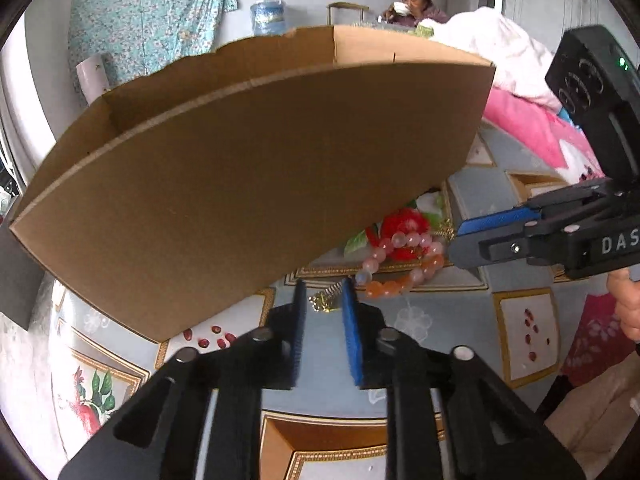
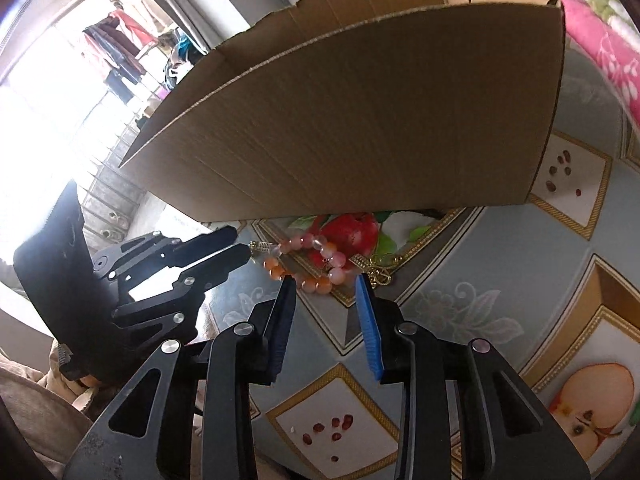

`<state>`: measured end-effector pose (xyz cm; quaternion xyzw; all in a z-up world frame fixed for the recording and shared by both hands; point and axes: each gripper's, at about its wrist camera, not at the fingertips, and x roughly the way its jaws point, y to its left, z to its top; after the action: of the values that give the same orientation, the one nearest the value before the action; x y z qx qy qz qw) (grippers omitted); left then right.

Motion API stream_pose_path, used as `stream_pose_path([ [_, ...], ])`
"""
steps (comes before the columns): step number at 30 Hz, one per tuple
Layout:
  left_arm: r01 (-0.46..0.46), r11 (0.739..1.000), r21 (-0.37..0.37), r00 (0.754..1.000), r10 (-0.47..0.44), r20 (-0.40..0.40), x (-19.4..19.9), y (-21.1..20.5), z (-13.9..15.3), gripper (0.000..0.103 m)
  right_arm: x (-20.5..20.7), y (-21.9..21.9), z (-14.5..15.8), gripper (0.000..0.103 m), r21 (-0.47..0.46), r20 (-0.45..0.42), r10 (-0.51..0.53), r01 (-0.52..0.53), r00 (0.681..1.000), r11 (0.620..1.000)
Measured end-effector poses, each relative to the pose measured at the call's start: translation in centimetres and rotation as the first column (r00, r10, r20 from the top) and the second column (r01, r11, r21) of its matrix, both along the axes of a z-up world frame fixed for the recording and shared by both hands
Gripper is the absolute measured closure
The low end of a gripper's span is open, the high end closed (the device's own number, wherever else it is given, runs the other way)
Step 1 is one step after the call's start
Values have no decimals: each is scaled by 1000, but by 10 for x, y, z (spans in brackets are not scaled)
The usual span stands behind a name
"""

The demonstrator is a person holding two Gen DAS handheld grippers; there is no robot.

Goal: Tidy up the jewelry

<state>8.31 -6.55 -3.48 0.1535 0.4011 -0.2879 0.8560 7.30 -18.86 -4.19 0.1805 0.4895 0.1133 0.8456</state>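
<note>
Both grippers at the jewelry beside the cardboard box (image 1: 248, 184).
Left gripper (image 1: 324, 292) pinches a gold piece (image 1: 326, 300); right gripper (image 2: 326, 286) straddles the bead bracelet (image 2: 316, 264), grip unclear.

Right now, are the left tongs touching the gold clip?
Touching. Left wrist view: the clip fills the gap in the left tongs, meeting both sides.
</note>
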Motion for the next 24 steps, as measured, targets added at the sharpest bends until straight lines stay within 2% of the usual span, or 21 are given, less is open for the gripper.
stream_pose_path([
  [5,2,1000,11,1000,-2,-13,2,0,-6,94,2,1,-1,72,1,2,-3,3,1000,1000],
  [7,3,1000,15,1000,-3,-7,2,0,-6,100,1,-5,-1,72,4,2,-8,8,1000,1000],
  [15,-4,1000,6,1000,4,-14,-5,8,-5,101,-7,-17,0,72,4,10,-30,30,1000,1000],
  [24,-75,996,-40,997,75,-10,-14,35,7,101,-25,-23,6,72,-15,32,-26,27,999,1000],
])
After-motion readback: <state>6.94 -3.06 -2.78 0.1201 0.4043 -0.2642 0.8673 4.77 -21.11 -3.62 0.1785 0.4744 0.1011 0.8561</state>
